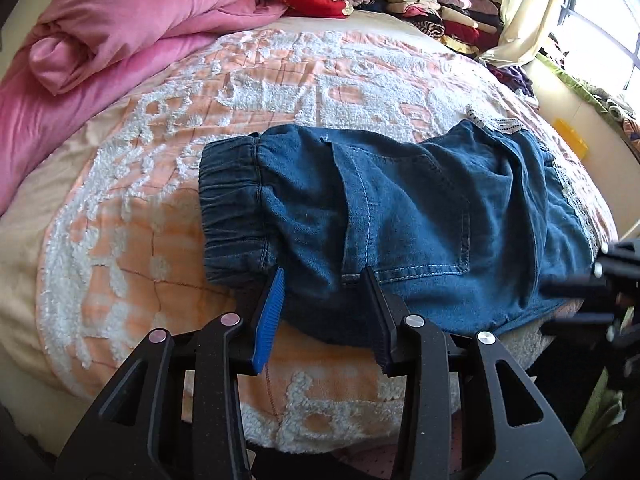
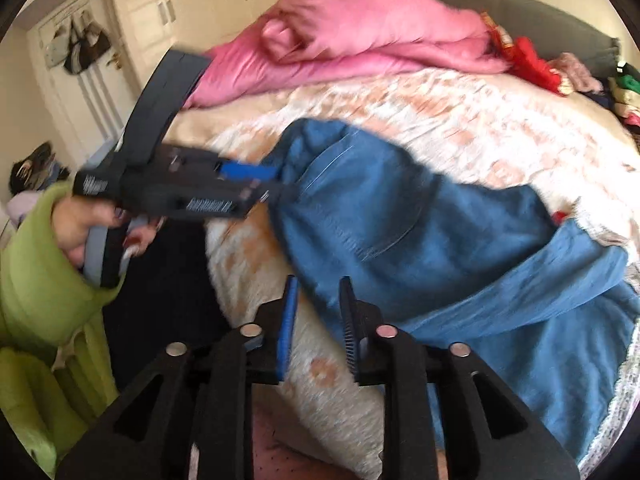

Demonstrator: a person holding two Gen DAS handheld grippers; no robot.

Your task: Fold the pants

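Note:
Blue denim pants (image 1: pixel 400 216) lie folded on the bed, elastic waistband (image 1: pixel 230 208) to the left, lace-trimmed hems at the right. My left gripper (image 1: pixel 324 276) is open, its jaws astride the near edge of the pants by the waistband. It also shows in the right wrist view (image 2: pixel 256 184), held by a hand in a green sleeve. The right wrist view is blurred; the pants (image 2: pixel 420 232) fill its centre. My right gripper (image 2: pixel 318 284) is open, jaws at the near edge of the denim. Part of it shows in the left wrist view (image 1: pixel 600 280).
The bed has a peach and white fluffy blanket (image 1: pixel 160 160). A pink duvet (image 1: pixel 100 40) is heaped at the far left. Stacks of folded clothes (image 1: pixel 440 4) line the far edge. A window with a curtain (image 1: pixel 528 4) is at the right. A door and cupboards (image 2: pixel 100 80) stand beyond the bed.

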